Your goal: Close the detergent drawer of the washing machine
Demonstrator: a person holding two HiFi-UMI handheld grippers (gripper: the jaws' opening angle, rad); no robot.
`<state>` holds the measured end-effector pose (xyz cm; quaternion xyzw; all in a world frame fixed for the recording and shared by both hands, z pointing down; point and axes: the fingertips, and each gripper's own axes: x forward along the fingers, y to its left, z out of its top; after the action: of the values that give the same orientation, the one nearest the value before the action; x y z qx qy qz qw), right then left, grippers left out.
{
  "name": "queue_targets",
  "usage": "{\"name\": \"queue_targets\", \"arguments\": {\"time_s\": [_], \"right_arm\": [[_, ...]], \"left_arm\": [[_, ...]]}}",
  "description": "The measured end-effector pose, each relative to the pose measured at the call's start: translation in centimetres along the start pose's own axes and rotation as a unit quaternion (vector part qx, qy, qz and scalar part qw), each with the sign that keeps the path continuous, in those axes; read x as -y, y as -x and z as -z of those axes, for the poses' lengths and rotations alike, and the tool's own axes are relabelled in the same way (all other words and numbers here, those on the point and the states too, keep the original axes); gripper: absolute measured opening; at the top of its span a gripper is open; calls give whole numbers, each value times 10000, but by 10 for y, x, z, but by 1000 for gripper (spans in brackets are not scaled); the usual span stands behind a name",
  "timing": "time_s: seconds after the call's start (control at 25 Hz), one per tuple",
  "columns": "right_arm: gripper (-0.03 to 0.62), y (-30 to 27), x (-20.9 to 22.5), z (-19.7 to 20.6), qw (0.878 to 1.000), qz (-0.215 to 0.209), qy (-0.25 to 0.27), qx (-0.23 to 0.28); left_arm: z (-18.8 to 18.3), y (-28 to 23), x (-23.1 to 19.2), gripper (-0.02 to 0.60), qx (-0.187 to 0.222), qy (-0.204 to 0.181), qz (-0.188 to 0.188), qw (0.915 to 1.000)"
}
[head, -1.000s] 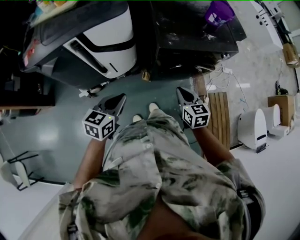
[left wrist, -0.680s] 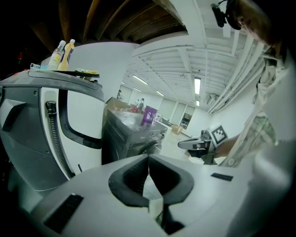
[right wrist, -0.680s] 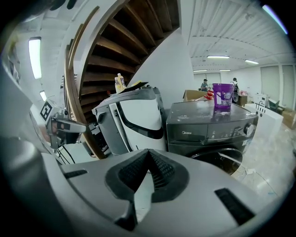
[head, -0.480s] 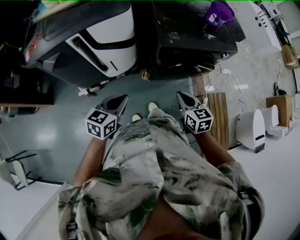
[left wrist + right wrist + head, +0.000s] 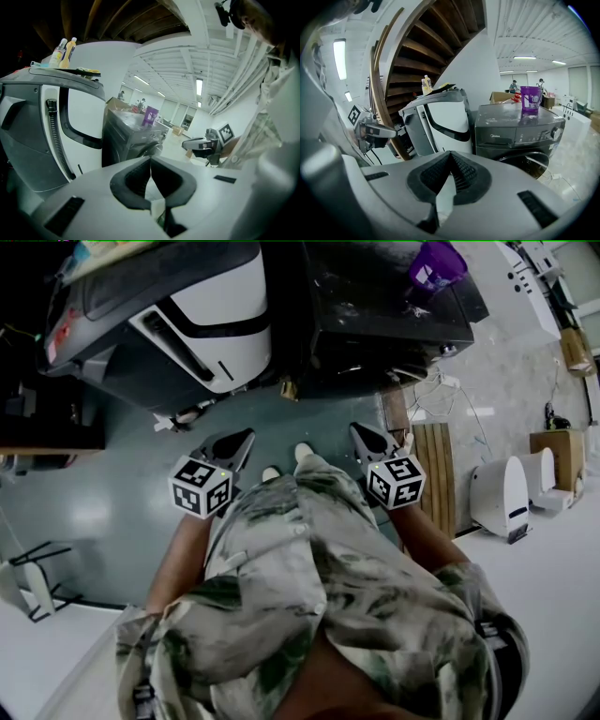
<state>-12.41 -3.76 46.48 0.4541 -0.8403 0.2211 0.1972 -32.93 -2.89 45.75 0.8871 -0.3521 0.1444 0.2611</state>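
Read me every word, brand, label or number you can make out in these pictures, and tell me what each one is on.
"Midea": brand name on the front of the dark washing machine, at the left of its top panel.
Purple cup on top of it: white print, too blurred to read.
Bottles on the white machine: labels too small to read.
Nothing else is legible.

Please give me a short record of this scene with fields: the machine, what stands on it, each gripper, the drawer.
machine: dark washing machine, beside a white appliance
on top: purple jug
left gripper: shut, empty, apart from the machine
right gripper: shut, empty, apart from the machine
detergent drawer: looks flush with the front panel
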Motion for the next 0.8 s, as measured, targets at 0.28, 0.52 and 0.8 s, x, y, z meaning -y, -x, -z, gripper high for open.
{"name": "queue_targets", "arguments": {"time_s": [0.28, 0.52, 0.8], "right_arm": [[20, -4, -2, -4, 9995, 46, 318, -12], [20, -7, 0, -6, 9991, 32, 415, -31], [20, -9, 11, -8, 9992, 46, 387, -40]], "left_arm": [[1, -5, -4, 25, -35, 36, 1, 10000], [-4, -12, -5, 25, -36, 44, 15, 10000], [-6, -22, -7, 25, -109, 79, -5, 9999]]}}
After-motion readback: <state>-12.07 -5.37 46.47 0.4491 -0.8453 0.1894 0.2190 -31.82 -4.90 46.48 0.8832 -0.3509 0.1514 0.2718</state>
